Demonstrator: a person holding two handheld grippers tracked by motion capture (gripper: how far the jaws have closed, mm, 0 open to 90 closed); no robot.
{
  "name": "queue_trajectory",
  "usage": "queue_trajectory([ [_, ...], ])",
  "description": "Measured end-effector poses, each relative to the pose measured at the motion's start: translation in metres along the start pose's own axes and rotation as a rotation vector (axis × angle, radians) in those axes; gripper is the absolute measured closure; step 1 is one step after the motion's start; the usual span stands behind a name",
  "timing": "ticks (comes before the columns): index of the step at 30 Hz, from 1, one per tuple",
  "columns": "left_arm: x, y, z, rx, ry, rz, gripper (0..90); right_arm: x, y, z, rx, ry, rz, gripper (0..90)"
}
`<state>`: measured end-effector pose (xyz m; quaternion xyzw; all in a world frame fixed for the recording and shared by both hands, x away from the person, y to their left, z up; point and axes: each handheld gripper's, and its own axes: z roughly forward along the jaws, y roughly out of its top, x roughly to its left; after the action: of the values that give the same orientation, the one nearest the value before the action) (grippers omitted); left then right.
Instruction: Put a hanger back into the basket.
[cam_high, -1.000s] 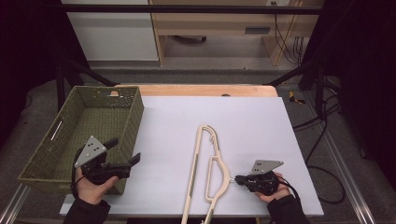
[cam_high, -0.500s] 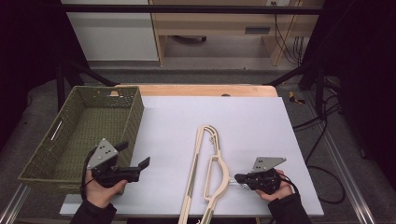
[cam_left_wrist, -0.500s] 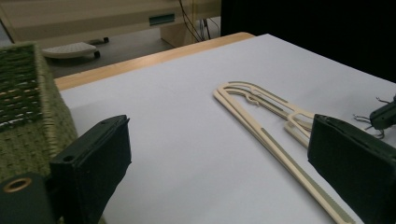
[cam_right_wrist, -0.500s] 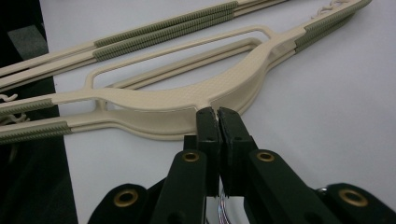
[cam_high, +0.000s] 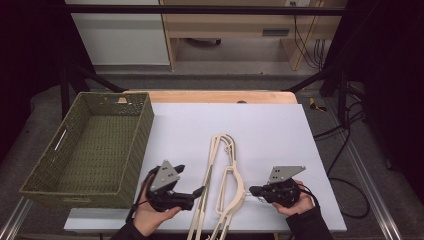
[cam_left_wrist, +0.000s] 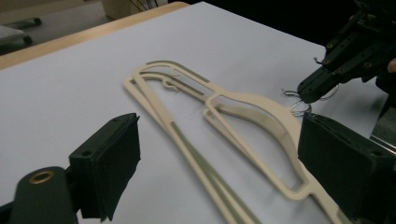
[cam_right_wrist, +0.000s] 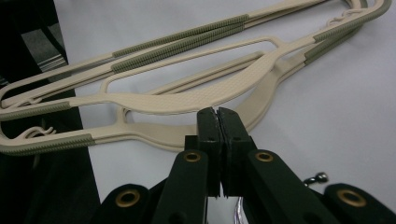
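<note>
Two cream hangers (cam_high: 222, 185) lie stacked on the table between the grippers. The right gripper (cam_high: 253, 190) pinches a metal hook (cam_left_wrist: 295, 100) by the hangers' neck, likely steadying it. The left gripper (cam_high: 192, 182), jaws wide and just narrowing, straddles the bars nearby, empty.

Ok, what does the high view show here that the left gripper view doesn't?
High view, not the left gripper view: the woven basket, the wooden table edge, the left hand and the right hand.
Left gripper view, not the high view: the ribbed green strips, and the wire hook pinched in the shut right claw.
Both: the cream hangers on the white tabletop, and the left claw, open, its jaws just closing a little with nothing between them.
</note>
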<state>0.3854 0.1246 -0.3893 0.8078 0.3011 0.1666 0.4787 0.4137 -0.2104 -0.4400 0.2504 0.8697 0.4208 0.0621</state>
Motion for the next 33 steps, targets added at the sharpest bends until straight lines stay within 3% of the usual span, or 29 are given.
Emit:
queue_trajectory([
  [10,-0.038,0.003,0.047,0.081,-0.072,0.044,20.3,0.002,0.002,0.0,0.01,0.001,0.004,89.0],
  [15,-0.049,-0.001,0.069,0.151,-0.088,0.063,26.2,0.004,0.004,-0.001,0.017,0.0,0.01,89.1],
  [20,-0.059,-0.006,0.084,0.191,-0.103,0.085,36.5,0.004,0.005,0.0,0.017,-0.003,-0.002,89.1],
  [26,-0.067,-0.01,0.099,0.256,-0.102,0.112,41.5,0.006,0.006,0.0,0.027,-0.001,0.003,89.1],
  [31,-0.073,-0.015,0.11,0.305,-0.095,0.127,48.9,0.007,0.007,-0.001,0.037,-0.006,0.007,89.1],
  [33,-0.074,-0.016,0.112,0.316,-0.097,0.111,53.9,0.007,0.007,0.0,0.033,-0.006,0.0,89.1],
])
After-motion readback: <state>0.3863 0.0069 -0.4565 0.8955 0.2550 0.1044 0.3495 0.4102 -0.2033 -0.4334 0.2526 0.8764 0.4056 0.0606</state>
